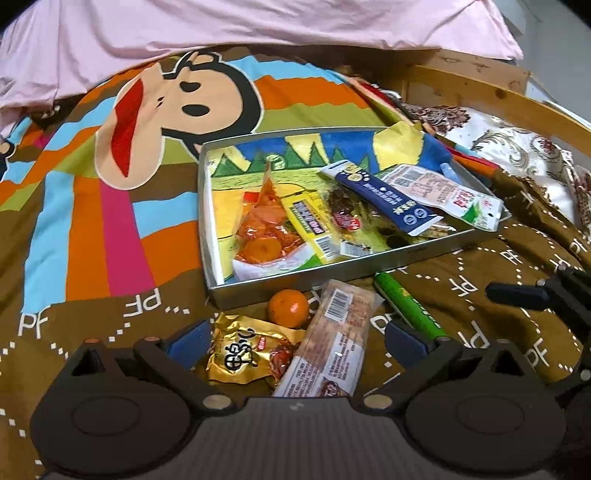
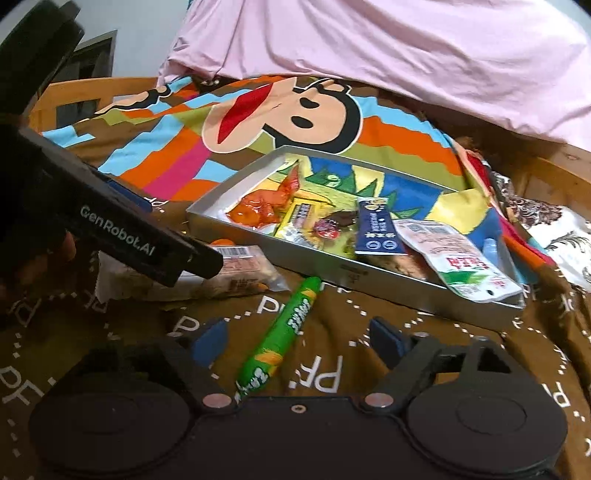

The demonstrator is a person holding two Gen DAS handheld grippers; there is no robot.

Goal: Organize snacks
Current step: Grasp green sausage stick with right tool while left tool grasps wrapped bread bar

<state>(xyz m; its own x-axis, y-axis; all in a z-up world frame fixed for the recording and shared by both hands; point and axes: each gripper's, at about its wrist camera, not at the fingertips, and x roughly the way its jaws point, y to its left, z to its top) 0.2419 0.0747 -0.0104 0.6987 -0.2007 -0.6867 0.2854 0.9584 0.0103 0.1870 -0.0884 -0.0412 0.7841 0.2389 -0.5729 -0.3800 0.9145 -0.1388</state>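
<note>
Snacks are spread on a bed covered by a cartoon-monkey blanket (image 1: 110,206), with a pink sheet (image 1: 258,22) bunched along its far edge. A shallow metal tray (image 1: 325,271) sits on the blanket toward the wooden bed frame (image 1: 491,92) and holds an orange packet (image 1: 266,229), a yellow bar (image 1: 310,221), a dark blue stick pack (image 1: 388,199) and a white-and-green pouch (image 1: 454,199) that overhangs the tray's right rim. Just outside the tray's near wall lie a small orange fruit (image 1: 288,308), a gold-wrapped snack (image 1: 247,354), a clear-wrapped bar (image 1: 332,339) with a barcode, and a green stick snack (image 2: 284,328). The left hand-held gripper (image 1: 295,339) has its fingers apart, straddling the gold snack and the clear-wrapped bar without pressing on either. The right hand-held gripper (image 2: 299,339) also has its fingers apart, with the lower part of the green stick lying between them; neither blue pad (image 2: 208,341) touches it. Nothing is carried by either hand-held gripper
</note>
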